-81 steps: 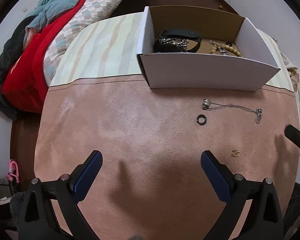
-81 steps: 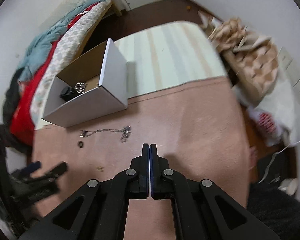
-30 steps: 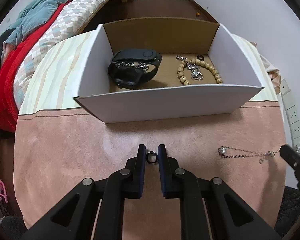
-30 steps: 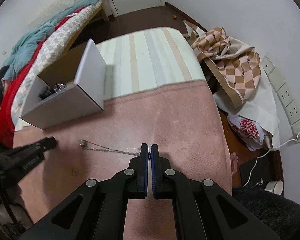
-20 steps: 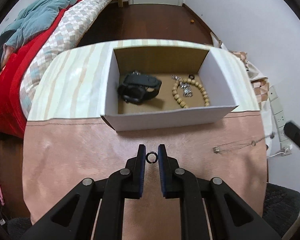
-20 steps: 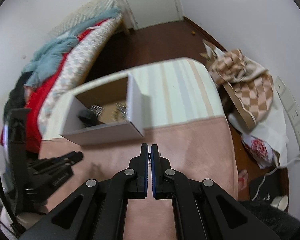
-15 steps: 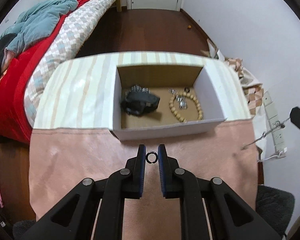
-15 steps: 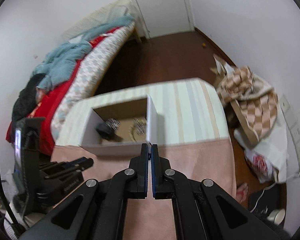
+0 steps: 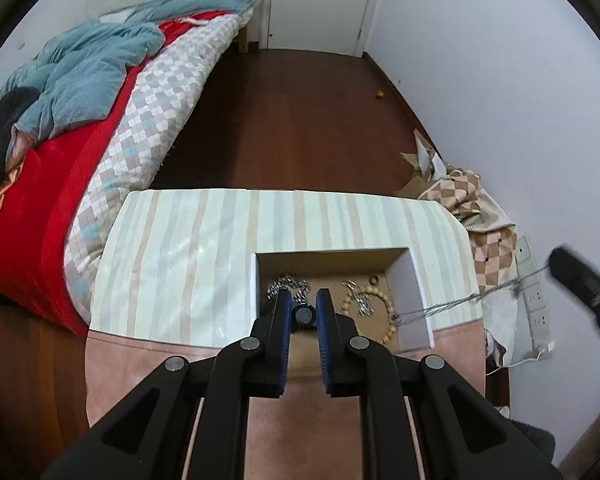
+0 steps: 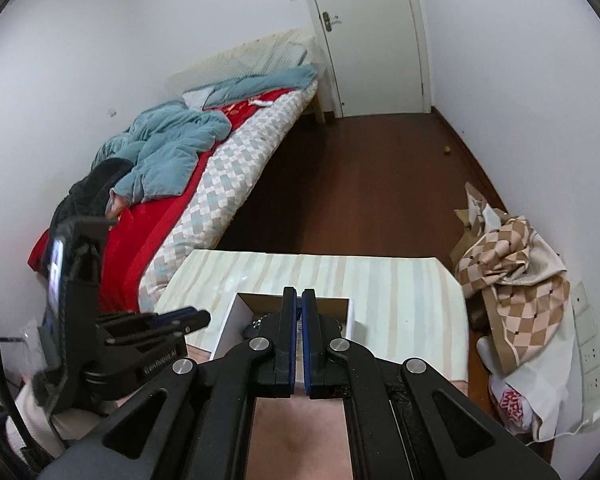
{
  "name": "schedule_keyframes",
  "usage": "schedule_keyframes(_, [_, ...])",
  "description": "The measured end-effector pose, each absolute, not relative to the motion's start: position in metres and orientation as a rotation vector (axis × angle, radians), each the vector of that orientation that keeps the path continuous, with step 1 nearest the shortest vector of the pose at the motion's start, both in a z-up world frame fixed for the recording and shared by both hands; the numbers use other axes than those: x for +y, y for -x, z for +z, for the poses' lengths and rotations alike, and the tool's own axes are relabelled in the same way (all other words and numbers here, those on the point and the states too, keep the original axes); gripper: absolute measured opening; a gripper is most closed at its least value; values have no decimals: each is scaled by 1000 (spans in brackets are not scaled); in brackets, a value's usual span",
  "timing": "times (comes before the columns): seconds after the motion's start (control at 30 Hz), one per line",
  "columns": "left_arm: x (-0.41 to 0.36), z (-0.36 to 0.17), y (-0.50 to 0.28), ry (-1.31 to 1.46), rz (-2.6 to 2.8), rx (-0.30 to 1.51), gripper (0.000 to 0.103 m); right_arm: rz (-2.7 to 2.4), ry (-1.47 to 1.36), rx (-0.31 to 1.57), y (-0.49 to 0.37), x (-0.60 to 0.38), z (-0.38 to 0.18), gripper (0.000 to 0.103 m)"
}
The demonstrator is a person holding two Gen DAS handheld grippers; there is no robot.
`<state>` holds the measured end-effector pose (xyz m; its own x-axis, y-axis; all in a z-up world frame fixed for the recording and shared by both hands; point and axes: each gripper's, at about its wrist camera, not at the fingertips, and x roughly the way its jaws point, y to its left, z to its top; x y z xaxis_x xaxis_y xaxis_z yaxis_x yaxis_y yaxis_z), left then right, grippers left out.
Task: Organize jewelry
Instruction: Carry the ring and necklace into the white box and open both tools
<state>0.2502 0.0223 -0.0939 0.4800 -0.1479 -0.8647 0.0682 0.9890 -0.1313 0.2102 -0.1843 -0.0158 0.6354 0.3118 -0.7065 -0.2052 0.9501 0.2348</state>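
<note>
A ring (image 9: 303,314) is pinched by the left gripper (image 9: 303,312) above the box (image 9: 415,280); the right gripper (image 10: 299,312), fingers pressed on a chain (image 9: 460,303), should be lowered first.

left tongs (image 9: 303,314) pinch ring (image 9: 303,314) above box (image 9: 414,292); chain (image 9: 460,300) dangles right.
</note>
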Motion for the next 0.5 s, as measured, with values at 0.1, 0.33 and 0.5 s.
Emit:
schedule_keyframes(0.1, [29, -110, -266, 107, -127, 1106, 10, 306, -137, 899, -233, -174, -42, 2])
schedule_keyframes(0.33, [26, -142, -292, 151, -158, 1199, 10, 320, -127, 1068, -272, -159, -115, 2])
schedule_keyframes(0.5, [18, -157, -312, 183, -192, 1259, 11, 325, -178, 1149, -286, -164, -144, 2])
